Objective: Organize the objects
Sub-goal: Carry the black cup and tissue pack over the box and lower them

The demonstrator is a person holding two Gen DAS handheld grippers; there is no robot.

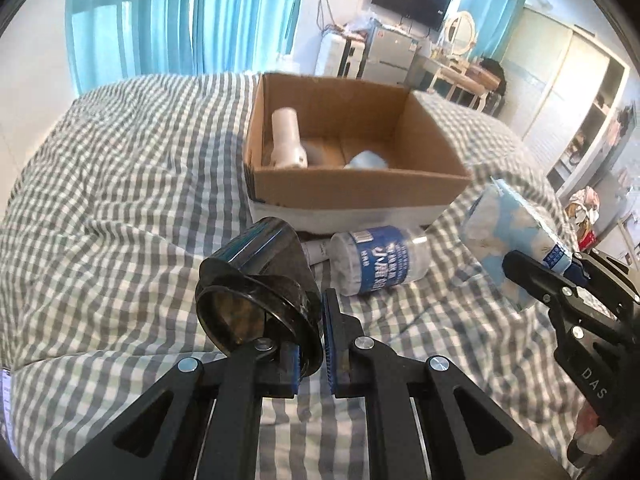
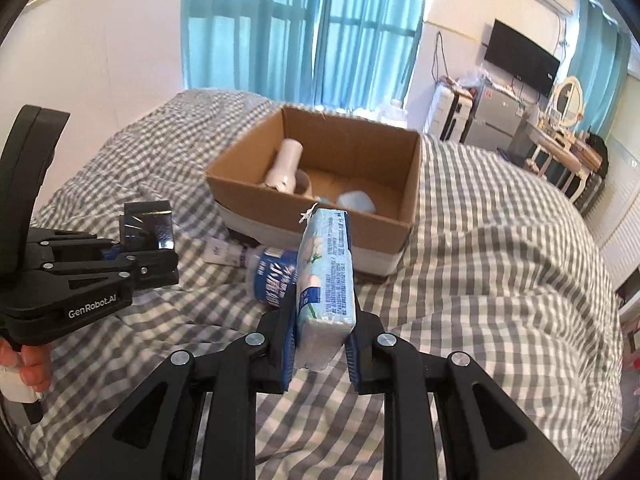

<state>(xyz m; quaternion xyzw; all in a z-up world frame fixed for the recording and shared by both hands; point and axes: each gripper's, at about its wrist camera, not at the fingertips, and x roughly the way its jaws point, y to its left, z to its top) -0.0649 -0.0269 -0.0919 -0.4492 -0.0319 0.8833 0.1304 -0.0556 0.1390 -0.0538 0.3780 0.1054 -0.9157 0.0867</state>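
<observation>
right hand-held gripper (image 2: pixel 322 346) clamped on tissue pack (image 2: pixel 326 276), long axis pointed at cardboard box (image 2: pixel 312 210) straight ahead | left hand-held gripper (image 1: pixel 310 344) clamped on black cup (image 1: pixel 256 284), box ahead-right | right judged nearer

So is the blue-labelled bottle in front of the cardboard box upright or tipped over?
Tipped over. The bottle lies on its side on the checked bedcover, just in front of the cardboard box, held by neither gripper.
</observation>
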